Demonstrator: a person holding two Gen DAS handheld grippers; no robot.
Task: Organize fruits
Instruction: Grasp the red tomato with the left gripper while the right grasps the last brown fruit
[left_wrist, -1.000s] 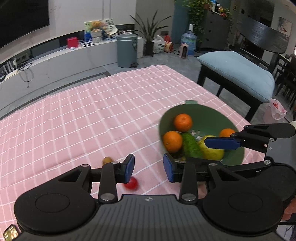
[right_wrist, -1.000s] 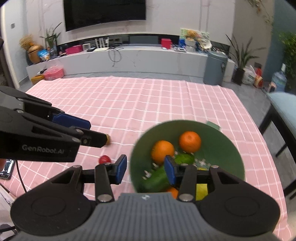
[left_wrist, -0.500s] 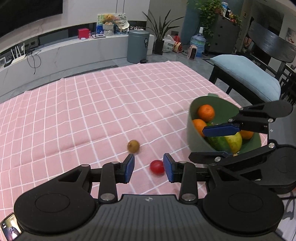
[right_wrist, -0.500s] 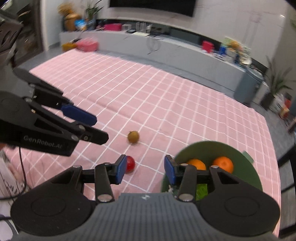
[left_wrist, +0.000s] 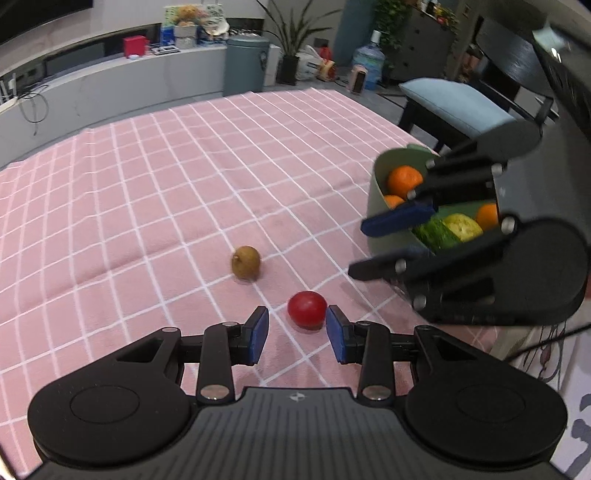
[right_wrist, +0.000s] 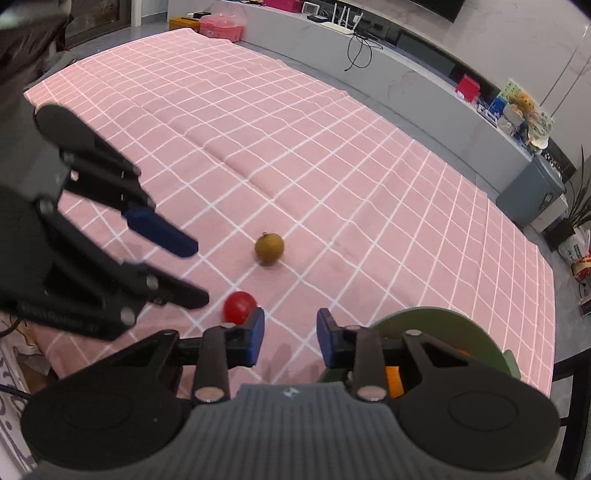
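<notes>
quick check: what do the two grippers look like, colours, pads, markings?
Both match. The left gripper and right gripper have black linkage arms with silver pivot pins, blue fingertip pads, two round black discs and a ribbed grey housing bearing a small logo. Faint lettering on the left one's side is blurred.

place: home living/dining room | table: pink checked tablecloth (left_wrist: 184, 192) fills centre | upper left: long low media console (left_wrist: 110, 85) with cables, boxes, soft toys | top centre: pedal bin (left_wrist: 245, 62), potted plant (left_wrist: 288, 40) | upper right: cushioned chair (left_wrist: 454, 107), water jug (left_wrist: 369, 59)
</notes>
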